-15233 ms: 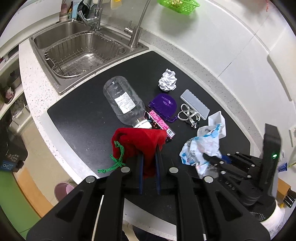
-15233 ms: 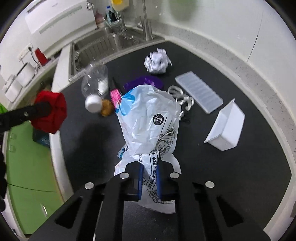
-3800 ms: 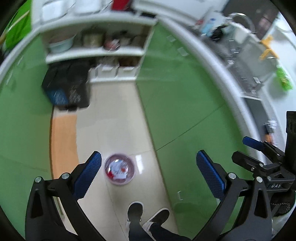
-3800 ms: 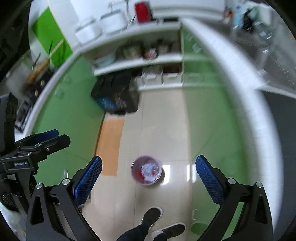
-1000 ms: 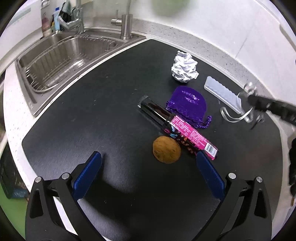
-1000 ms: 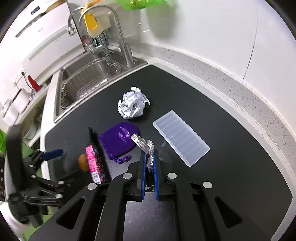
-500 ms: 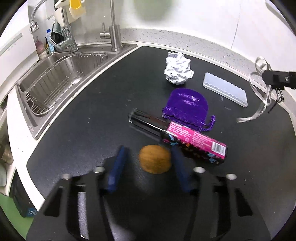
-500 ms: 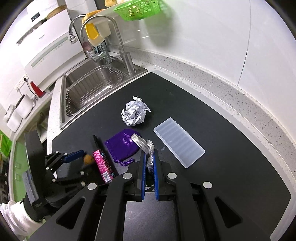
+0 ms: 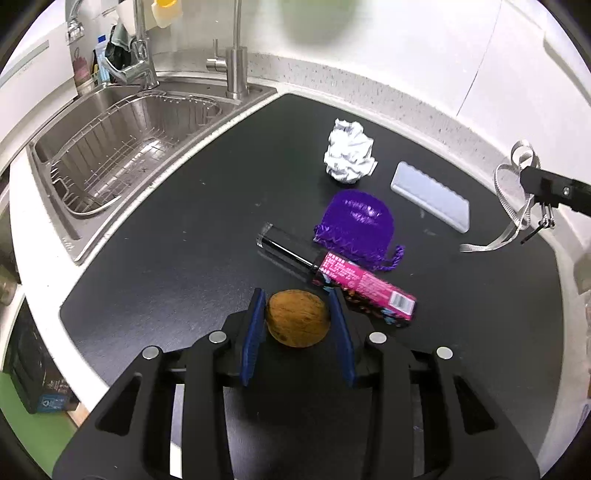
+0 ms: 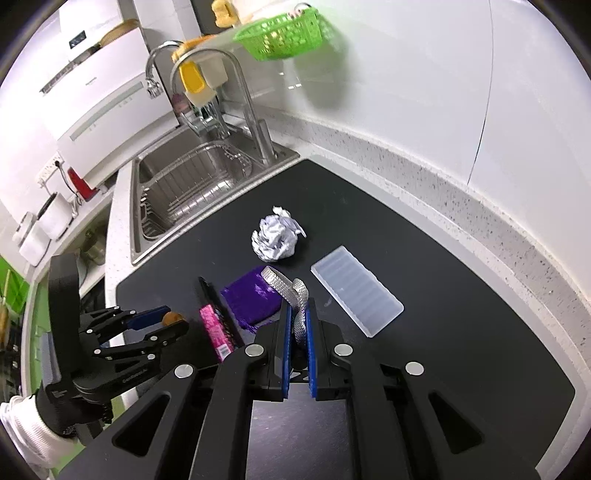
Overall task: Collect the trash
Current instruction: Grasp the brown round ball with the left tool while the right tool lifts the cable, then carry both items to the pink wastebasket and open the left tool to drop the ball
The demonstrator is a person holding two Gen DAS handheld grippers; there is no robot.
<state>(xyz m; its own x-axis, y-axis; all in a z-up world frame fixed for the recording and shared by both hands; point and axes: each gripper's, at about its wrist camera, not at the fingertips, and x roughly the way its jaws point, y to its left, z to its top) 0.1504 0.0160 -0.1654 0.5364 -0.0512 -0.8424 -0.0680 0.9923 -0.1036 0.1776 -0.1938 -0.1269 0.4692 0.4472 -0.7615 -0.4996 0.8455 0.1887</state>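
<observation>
My left gripper (image 9: pixel 297 315) is shut on a brown walnut-like nut (image 9: pixel 297 323) at the near side of the black counter mat (image 9: pixel 192 229); the nut also shows between its fingers in the right wrist view (image 10: pixel 173 318). My right gripper (image 10: pixel 298 325) is shut on a silver ribbon (image 10: pixel 291 293) and holds it above the mat; the ribbon hangs at the right in the left wrist view (image 9: pixel 511 206). A crumpled white paper ball (image 9: pixel 348 157), a purple pouch (image 9: pixel 355 223) and a pink and black box (image 9: pixel 354 278) lie on the mat.
A clear plastic tray lid (image 9: pixel 430 196) lies at the mat's right side. A steel sink (image 9: pixel 122 144) with a wire rack and taps is to the left. A green basket (image 10: pixel 284 33) hangs on the white wall. The counter edge drops off at the near left.
My left gripper moved forward and closed its fingers around the brown nut. My right gripper has risen and drawn back a little with the silver ribbon.
</observation>
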